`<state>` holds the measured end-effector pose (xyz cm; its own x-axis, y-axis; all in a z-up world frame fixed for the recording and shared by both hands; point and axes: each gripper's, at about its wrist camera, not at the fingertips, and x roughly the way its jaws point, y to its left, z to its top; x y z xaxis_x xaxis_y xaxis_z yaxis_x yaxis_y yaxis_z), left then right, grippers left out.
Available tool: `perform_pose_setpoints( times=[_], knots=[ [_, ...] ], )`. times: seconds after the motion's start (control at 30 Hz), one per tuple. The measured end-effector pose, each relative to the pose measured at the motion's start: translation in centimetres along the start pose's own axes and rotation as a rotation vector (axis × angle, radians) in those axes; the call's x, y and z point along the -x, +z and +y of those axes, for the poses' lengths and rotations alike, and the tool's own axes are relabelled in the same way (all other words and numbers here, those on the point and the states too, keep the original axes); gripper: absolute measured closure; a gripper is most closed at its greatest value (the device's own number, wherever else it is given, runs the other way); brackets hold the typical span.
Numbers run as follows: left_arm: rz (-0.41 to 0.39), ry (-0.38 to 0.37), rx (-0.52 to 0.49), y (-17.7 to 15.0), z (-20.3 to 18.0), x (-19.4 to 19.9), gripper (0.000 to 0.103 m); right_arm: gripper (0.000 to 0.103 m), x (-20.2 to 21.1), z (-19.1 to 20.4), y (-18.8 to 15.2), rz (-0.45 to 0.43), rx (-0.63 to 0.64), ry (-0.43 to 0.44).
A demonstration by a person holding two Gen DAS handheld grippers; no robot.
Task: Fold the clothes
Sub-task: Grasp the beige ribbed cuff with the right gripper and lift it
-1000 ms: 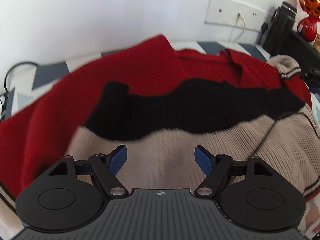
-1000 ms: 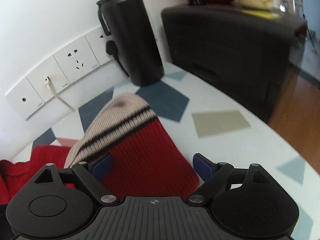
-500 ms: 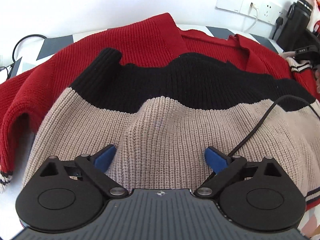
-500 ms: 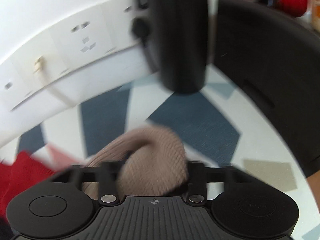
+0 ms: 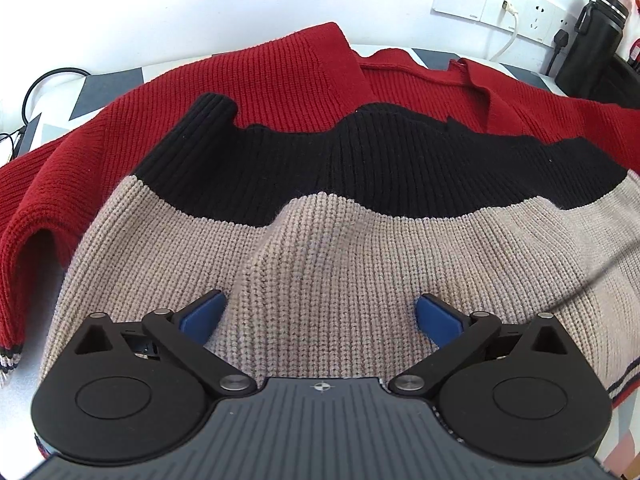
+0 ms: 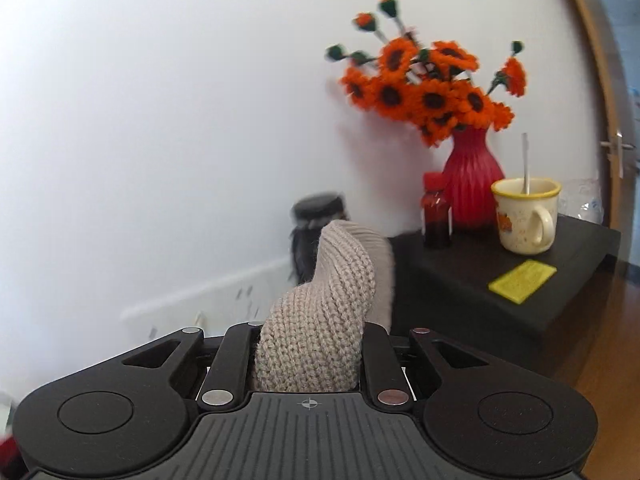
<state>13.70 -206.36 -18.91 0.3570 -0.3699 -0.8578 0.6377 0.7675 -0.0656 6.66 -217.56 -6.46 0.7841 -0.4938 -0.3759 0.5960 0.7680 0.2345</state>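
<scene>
Beneath the sweater, a geometric-patterned table meets white wall.

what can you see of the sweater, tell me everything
The sweater is a chunky rib knit in beige, black and red bands, lying rumpled on the table with a striped cuff at left. The open left gripper sits over its beige part. The closing right gripper pinches a raised beige fold.

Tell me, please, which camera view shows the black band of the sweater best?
The left wrist view: the sweater's black band runs across it between red and beige knit. The right wrist view shows only a beige fold, no band.
</scene>
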Motion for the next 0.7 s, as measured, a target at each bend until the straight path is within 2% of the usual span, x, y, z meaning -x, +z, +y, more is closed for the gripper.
perform_pose_setpoints(
  times=[0.07,0.2,0.27,0.33,0.4,0.5,0.57,0.7],
  knots=[
    [-0.002,-0.005,-0.004,0.0,0.1,0.0,0.0,0.088,1.5,0.8,-2.3,0.122,0.077,0.047],
    [-0.007,-0.013,-0.012,-0.1,0.2,0.0,0.0,0.088,1.5,3.0,-8.3,0.426,0.134,0.111],
    [-0.01,-0.016,-0.015,-0.2,0.2,0.0,0.0,0.087,1.1,4.4,-10.8,0.528,0.168,0.114],
    [-0.014,-0.018,-0.017,-0.2,0.2,0.1,0.0,0.086,1.3,5.8,-12.2,0.533,0.2,0.099],
    [-0.02,-0.021,-0.018,-0.4,0.2,0.1,0.0,0.087,1.7,7.0,-11.9,0.497,0.235,0.087],
    [-0.03,-0.028,-0.023,-0.6,0.3,0.2,0.0,0.087,3.4,9.0,-10.3,0.348,0.312,0.099],
    [-0.036,-0.033,-0.025,-0.7,0.4,0.3,0.0,0.086,3.7,10.3,-9.3,0.319,0.35,0.165],
    [-0.049,-0.038,-0.026,-0.9,0.5,0.3,0.0,0.085,1.3,11.9,-11.5,0.527,0.411,0.216]
  ],
)
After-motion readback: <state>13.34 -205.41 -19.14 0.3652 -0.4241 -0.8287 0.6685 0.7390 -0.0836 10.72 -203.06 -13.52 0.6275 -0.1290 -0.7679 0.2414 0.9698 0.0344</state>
